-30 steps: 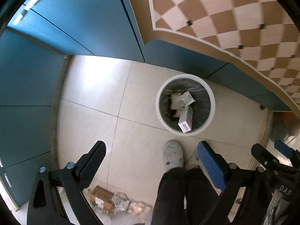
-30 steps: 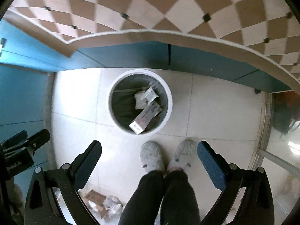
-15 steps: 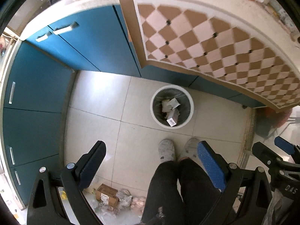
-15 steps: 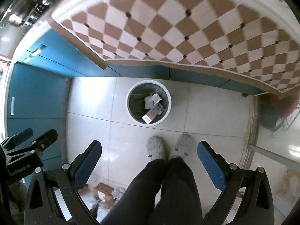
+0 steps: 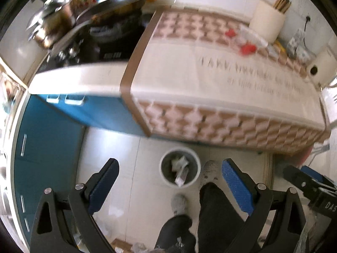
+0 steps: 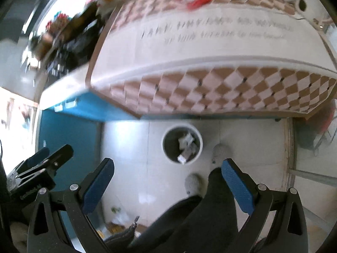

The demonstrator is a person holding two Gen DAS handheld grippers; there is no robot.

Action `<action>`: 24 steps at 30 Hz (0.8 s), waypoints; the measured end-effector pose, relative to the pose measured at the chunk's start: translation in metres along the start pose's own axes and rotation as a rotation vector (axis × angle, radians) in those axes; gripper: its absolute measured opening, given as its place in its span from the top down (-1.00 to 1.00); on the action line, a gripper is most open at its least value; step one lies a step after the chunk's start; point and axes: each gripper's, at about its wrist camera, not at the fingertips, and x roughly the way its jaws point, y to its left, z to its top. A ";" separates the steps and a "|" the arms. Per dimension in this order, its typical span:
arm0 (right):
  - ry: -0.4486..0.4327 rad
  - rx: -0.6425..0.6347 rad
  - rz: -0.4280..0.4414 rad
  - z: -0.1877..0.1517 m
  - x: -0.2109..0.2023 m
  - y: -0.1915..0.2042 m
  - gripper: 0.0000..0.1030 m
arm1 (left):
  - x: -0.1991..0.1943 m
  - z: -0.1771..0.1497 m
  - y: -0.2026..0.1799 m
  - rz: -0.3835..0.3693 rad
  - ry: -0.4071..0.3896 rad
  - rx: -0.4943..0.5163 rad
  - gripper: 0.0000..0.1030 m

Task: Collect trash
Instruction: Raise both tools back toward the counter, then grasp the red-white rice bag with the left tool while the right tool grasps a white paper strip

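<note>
Both grippers are held high above the kitchen floor, cameras angled down and forward. The frames are motion-blurred.

Left gripper (image 5: 169,186): the two blue-padded fingers (image 5: 103,186) stand wide apart with nothing between them. Right gripper (image 6: 167,187): fingers (image 6: 237,186) likewise spread wide, nothing gripped. The right gripper's tip also shows at the right edge of the left wrist view, and the left gripper's at the left edge of the right wrist view.

Trash bin (image 5: 179,172): a round white bin with a dark liner, standing upright on the pale tiled floor (image 5: 143,154), just in front of the counter's overhanging edge. It contains crumpled paper and a small carton (image 5: 180,174); the same contents show in the right wrist view (image 6: 186,147).

More loose trash (image 6: 118,221) lies on the floor near the blue cabinet (image 5: 48,139), behind the person's feet; its details are too blurred to identify.

Person: dark trousers (image 5: 212,215) and grey slippers (image 5: 179,203), standing just beside the bin, one foot nearly touching its rim.

Countertop (image 5: 210,80): covered with a checkered brown-and-white mat. At its far edge stand a white holder with chopsticks (image 5: 268,19), red items (image 5: 248,48) and a paper roll (image 5: 319,68). A dark pan (image 5: 118,2) sits on the cooktop to the left.
</note>
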 end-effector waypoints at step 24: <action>-0.120 0.285 -0.088 0.441 0.104 -0.238 -0.97 | 0.246 0.315 -0.189 -0.138 0.250 -0.180 -0.84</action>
